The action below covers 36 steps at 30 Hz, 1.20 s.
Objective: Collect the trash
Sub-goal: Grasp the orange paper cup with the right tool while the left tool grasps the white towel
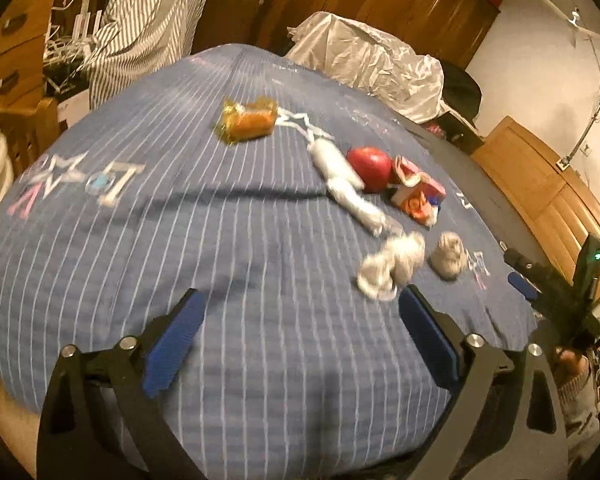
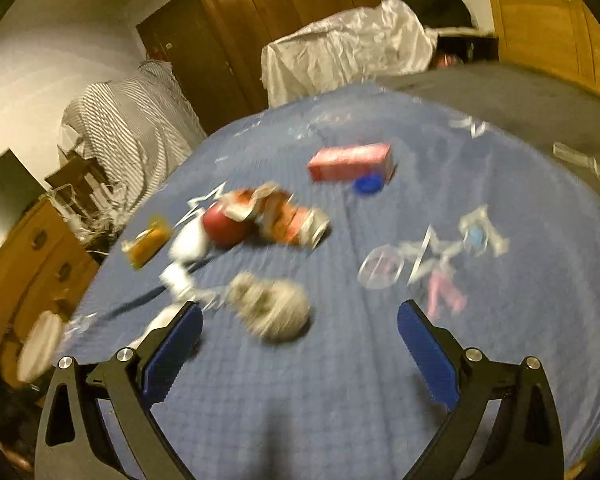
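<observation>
Both tools hang above a bed spread with a blue striped cover [image 1: 148,216], each with its blue pads set wide and nothing between them. The left tool [image 1: 300,336] has bare cover under it and to its left, out to the bed's near edge; the trash lies ahead and to its right. There a crumpled tissue [image 1: 394,266] sits just beyond its right pad, a second wad [image 1: 449,256] beside that, then a twisted white wrapper [image 1: 346,182] touching a red apple [image 1: 370,168] and a torn orange packet [image 1: 418,196]. An orange-filled clear wrapper [image 1: 248,120] lies apart, farther up. The right tool [image 2: 300,336] has a grey wad [image 2: 274,310] between and just ahead of its pads; a pink box [image 2: 350,162] and a blue cap [image 2: 368,184] lie farther off, with open cover to the right.
</observation>
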Motion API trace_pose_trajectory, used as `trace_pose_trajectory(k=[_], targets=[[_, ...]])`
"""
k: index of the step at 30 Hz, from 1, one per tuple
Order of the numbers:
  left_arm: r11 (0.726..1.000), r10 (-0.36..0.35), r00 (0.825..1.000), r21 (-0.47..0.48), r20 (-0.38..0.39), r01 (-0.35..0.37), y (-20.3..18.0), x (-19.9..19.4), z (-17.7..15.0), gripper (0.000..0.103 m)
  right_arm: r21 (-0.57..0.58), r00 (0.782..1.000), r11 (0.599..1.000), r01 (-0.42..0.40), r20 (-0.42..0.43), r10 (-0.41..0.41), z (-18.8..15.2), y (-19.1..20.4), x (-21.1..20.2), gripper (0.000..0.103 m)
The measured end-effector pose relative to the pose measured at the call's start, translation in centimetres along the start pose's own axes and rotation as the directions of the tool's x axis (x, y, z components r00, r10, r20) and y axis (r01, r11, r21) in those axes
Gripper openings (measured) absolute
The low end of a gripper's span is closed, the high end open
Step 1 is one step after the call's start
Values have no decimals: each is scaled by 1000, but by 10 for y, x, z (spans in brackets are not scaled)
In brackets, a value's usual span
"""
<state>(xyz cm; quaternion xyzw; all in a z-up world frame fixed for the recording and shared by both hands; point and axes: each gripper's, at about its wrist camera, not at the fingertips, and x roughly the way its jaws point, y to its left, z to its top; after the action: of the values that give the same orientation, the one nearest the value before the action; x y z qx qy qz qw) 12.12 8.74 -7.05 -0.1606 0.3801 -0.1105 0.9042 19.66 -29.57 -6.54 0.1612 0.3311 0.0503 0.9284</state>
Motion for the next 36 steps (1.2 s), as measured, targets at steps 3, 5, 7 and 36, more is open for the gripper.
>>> trace_pose_trajectory(k=[3, 5, 7, 36], targets=[[1000, -13, 1000, 13, 14, 13, -8, 8, 16, 87, -58, 1000, 998, 6, 2, -6, 29, -12, 26, 98], [1000, -15, 1000, 27, 13, 15, -13, 14, 21, 86, -144, 1000, 990, -4, -20, 1, 49, -12, 51, 98], [999, -9, 1000, 31, 2, 9, -13, 18, 21, 86, -230, 997, 972, -47, -72, 31, 62, -6, 77, 98], [997, 25, 996, -74, -89, -32, 16, 34, -3, 86, -177, 977, 965, -194, -126, 174, 49, -9, 16, 46]])
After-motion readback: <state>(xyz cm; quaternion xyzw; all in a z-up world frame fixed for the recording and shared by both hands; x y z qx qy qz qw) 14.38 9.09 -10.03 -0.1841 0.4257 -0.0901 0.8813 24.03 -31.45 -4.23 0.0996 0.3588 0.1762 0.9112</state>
